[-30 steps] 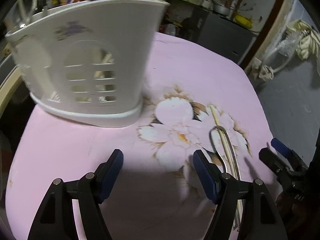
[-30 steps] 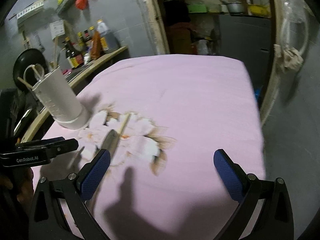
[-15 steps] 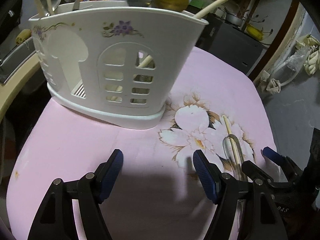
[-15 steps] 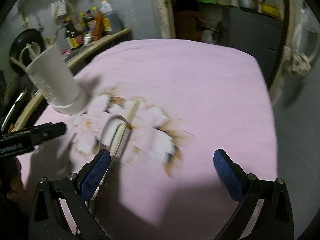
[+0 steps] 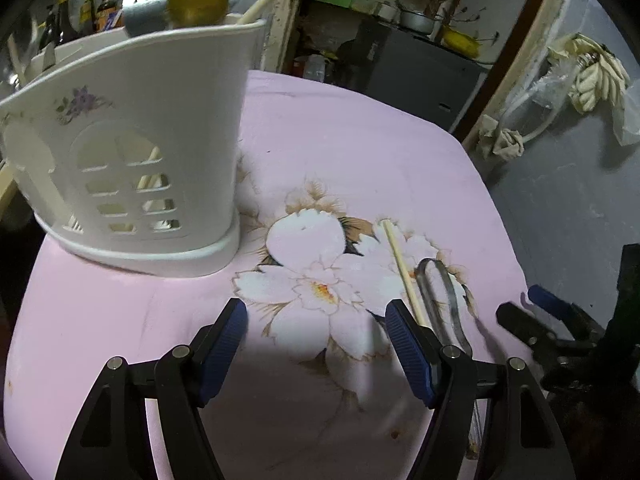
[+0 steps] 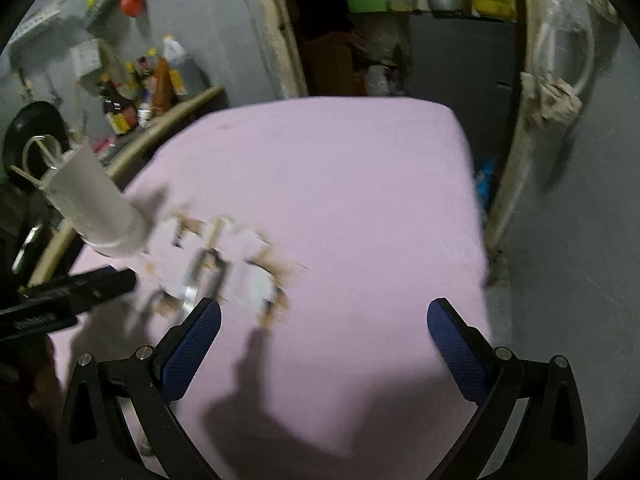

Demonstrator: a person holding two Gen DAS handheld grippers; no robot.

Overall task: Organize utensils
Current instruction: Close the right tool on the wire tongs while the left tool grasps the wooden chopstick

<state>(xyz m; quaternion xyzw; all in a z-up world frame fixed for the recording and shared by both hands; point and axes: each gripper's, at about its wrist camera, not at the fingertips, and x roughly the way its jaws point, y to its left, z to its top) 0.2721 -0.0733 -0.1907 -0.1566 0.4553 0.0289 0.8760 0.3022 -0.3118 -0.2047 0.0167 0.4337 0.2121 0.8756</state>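
Observation:
A white plastic utensil holder point(image 5: 132, 168) stands at the left on the pink flowered tablecloth point(image 5: 352, 168), with a fork, a gold-bowled spoon and sticks in it. A single chopstick point(image 5: 402, 270) and metal tongs point(image 5: 442, 300) lie on the cloth just ahead of my left gripper's right finger. My left gripper point(image 5: 318, 344) is open and empty above the cloth. My right gripper point(image 6: 324, 344) is open and empty; its tips show at the left wrist view's right edge point(image 5: 532, 312). The holder point(image 6: 90, 208) and blurred tongs point(image 6: 200, 276) show left of it.
Sauce bottles point(image 6: 140, 88) stand on a wooden ledge behind the table at the left. A doorway with shelves and a dark cabinet point(image 5: 416, 76) lies beyond the far edge. The table's right edge drops to a grey floor point(image 6: 560, 280).
The left view has shifted closer to the holder and tongs. The right gripper has swung, so the holder and tongs sit further left and blurred in its view. Both grippers stay open.

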